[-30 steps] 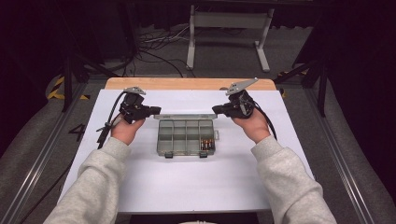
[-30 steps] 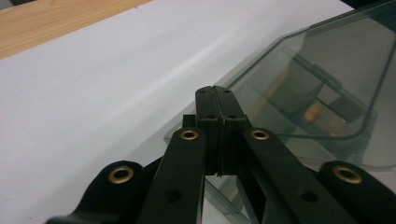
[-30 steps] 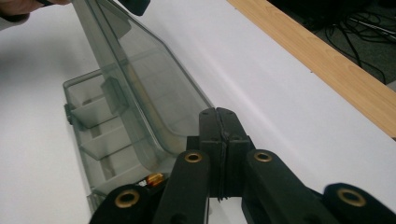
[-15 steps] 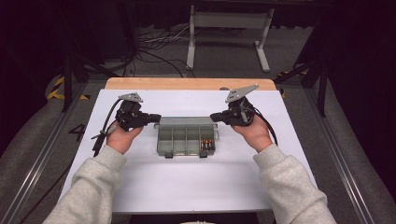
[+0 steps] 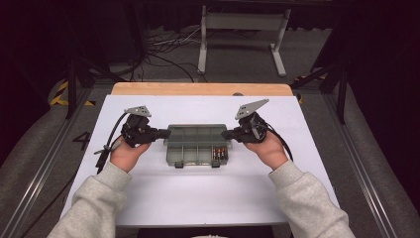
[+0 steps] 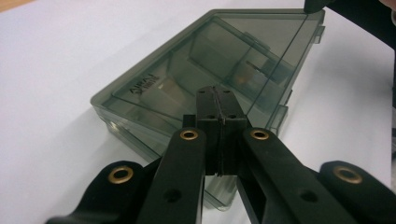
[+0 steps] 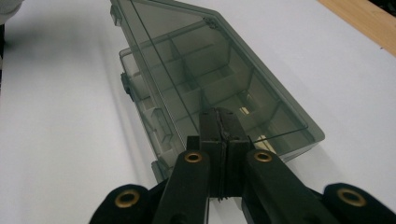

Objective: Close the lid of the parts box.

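Note:
A smoky grey plastic compartment box (image 5: 197, 144) lies in the middle of the white table, its clear lid over the compartments. Small brown and orange items (image 5: 218, 152) fill its near right compartment. My left gripper (image 5: 166, 133) is shut, its tips at the box's left end. In the left gripper view the joined jaws (image 6: 219, 100) reach over the box (image 6: 187, 70). My right gripper (image 5: 225, 134) is shut at the box's right end. In the right gripper view its tips (image 7: 222, 122) sit over the box's near corner (image 7: 201, 60). Whether either gripper touches the lid I cannot tell.
The white table top (image 5: 208, 198) has open room in front of and beside the box. A wooden strip (image 5: 198, 89) runs along its far edge. Beyond it are a white metal stand (image 5: 242, 34) and floor cables (image 5: 163, 49).
Both grippers have come down and toward the person's side, from the box's far corners to its two ends. The box has not moved.

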{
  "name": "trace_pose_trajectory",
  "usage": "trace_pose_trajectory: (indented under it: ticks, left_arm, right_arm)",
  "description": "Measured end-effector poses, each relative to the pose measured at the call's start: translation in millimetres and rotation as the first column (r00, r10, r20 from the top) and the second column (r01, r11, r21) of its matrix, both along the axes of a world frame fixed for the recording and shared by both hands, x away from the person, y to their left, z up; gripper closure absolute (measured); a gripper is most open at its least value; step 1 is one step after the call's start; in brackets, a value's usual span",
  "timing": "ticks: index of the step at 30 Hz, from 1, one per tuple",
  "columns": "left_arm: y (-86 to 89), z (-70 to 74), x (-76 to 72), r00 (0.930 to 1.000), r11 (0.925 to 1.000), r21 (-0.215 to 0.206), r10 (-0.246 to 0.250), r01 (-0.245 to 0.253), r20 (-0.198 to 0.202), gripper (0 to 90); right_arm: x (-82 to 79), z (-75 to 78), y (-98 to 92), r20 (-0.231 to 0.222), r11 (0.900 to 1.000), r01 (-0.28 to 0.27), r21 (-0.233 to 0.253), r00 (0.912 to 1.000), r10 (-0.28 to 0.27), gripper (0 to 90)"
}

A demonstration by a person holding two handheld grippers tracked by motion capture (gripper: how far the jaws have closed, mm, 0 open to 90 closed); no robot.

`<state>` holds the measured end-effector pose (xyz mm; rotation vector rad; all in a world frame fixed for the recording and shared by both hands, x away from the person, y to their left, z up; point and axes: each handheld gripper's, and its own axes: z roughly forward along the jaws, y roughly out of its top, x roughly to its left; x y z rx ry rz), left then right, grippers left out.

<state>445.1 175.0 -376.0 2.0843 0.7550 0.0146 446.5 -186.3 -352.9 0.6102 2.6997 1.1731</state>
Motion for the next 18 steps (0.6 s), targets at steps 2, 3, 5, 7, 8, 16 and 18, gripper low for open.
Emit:
trace_pose_trajectory:
  ticks: [2,3,5,7,8,16,18]
  left_arm:
    - [0.1,-3.0,-1.9,1.0000,1.0000,0.002,-0.004,0.004,-0.008,89.4]
    - [-0.1,-4.8,-2.6,0.9999,1.0000,0.001,-0.005,0.005,-0.013,89.4]
    - [0.3,-9.0,-3.8,0.9998,1.0000,0.005,-0.006,0.007,-0.020,89.4]
    - [0.5,-12.2,-5.0,0.9996,1.0000,0.006,-0.006,0.006,-0.029,89.4]
    - [0.5,-12.2,-5.0,0.9996,1.0000,0.006,-0.006,0.006,-0.029,89.4]
    - [0.4,-22.0,-10.3,0.9989,0.9999,0.014,-0.003,0.004,-0.046,89.4]
    - [0.2,-23.9,-11.2,0.9990,0.9998,0.020,-0.004,0.005,-0.044,89.4]
  right_arm:
    - [-2.6,-4.6,0.9,-0.005,1.000,-0.004,-0.007,1.0000,0.004,90.0]
    - [-2.6,-4.6,0.9,-0.005,1.000,-0.004,-0.007,1.0000,0.004,90.0]
    - [-4.0,-7.9,1.6,-0.006,1.000,-0.008,-0.013,0.9999,0.008,90.0]
    - [-5.8,-11.4,2.4,-0.011,1.000,-0.008,-0.017,0.9999,0.008,90.0]
    - [-6.5,-13.6,2.6,-0.011,1.000,-0.009,-0.019,0.9999,0.009,90.0]
    - [-9.9,-22.5,2.9,-0.023,1.000,-0.011,-0.025,0.9997,0.011,90.0]
    - [-10.4,-24.7,3.2,-0.022,0.999,-0.013,-0.030,0.9997,0.013,90.0]
